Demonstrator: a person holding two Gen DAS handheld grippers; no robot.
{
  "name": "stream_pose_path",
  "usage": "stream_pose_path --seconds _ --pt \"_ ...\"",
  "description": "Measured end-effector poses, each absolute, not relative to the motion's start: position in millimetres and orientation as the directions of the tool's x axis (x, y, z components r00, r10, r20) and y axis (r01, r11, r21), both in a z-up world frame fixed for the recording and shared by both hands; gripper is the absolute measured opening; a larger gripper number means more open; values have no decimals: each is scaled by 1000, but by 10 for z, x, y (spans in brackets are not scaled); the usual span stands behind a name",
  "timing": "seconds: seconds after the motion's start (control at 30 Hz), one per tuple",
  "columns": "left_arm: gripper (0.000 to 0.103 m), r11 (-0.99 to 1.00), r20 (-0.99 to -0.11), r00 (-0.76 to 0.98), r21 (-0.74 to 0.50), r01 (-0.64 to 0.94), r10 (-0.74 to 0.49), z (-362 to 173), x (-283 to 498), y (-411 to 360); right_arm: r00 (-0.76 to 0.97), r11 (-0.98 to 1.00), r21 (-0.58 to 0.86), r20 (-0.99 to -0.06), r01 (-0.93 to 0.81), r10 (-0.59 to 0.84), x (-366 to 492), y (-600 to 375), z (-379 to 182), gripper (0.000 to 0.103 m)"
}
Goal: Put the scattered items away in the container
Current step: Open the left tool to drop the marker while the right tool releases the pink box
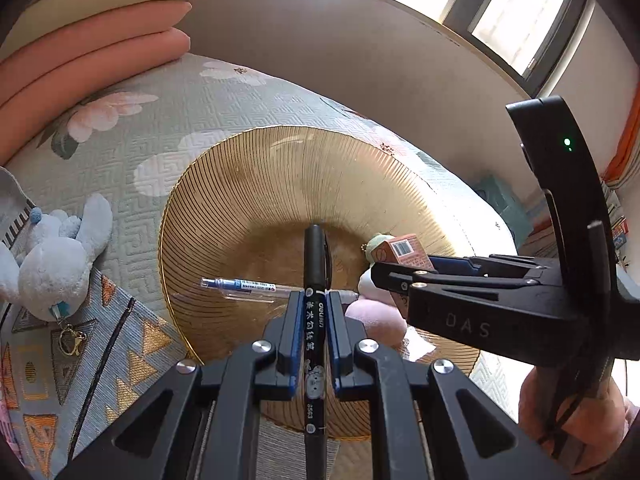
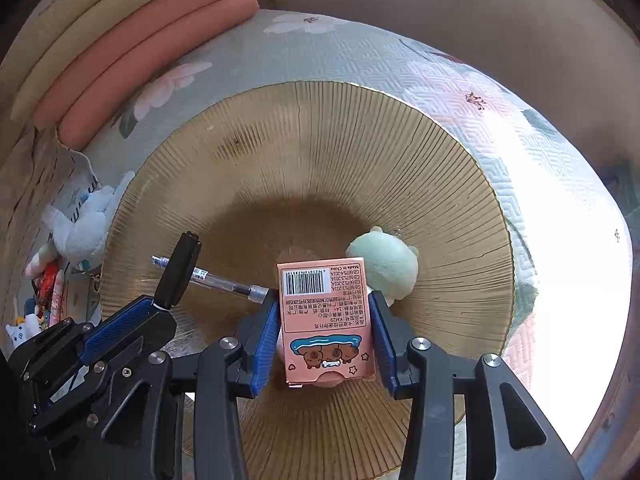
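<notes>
Our left gripper (image 1: pixel 313 300) pinches a black marker (image 1: pixel 315 280) at frame centre, above the gold bowl (image 2: pixel 360 140). Our right gripper (image 2: pixel 325 304) clamps a pink box (image 2: pixel 326 320) (barcode facing up) over the bowl's middle. A clear pen (image 1: pixel 240 285) and a green plush (image 2: pixel 386 260) lie inside it; a white plush (image 1: pixel 52 264) sits at left.
</notes>
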State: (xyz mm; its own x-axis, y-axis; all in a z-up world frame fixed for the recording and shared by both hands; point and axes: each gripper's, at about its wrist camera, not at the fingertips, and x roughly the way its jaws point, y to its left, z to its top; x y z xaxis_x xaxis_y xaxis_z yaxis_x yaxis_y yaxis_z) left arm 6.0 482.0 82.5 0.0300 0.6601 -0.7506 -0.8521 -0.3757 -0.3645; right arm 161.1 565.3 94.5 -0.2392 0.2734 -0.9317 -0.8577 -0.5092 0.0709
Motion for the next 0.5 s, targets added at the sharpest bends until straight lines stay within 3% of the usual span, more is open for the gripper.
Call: stream_pose_path --seconds 0.07,0.13,0.23,0.3,0.37,0.5 --pt "41 -372 -738 62 -409 -833 672 847 42 4751 -239 -498 73 -930 -864 278 1647 5652 978 44" --pt "50 -372 -724 41 -402 -837 688 930 55 4647 -224 -500 44 -925 -865 307 1643 5618 1072 44" --pt "57 -397 -732 0 -369 -840 682 1084 50 4426 -249 -508 45 -907 -860 340 1617 5513 1283 45" --pt "58 -423 -728 -33 -360 -832 685 1184 19 4177 -285 -524 67 -893 -849 347 1565 5397 1426 51" --pt "66 -475 -735 -77 -351 -807 673 1245 -41 3860 -323 -560 82 -880 -825 347 1462 5233 1552 59" --pt "68 -609 -770 -171 -326 -723 615 1254 -196 3064 -390 -657 100 -866 -748 313 1147 4788 1691 68"
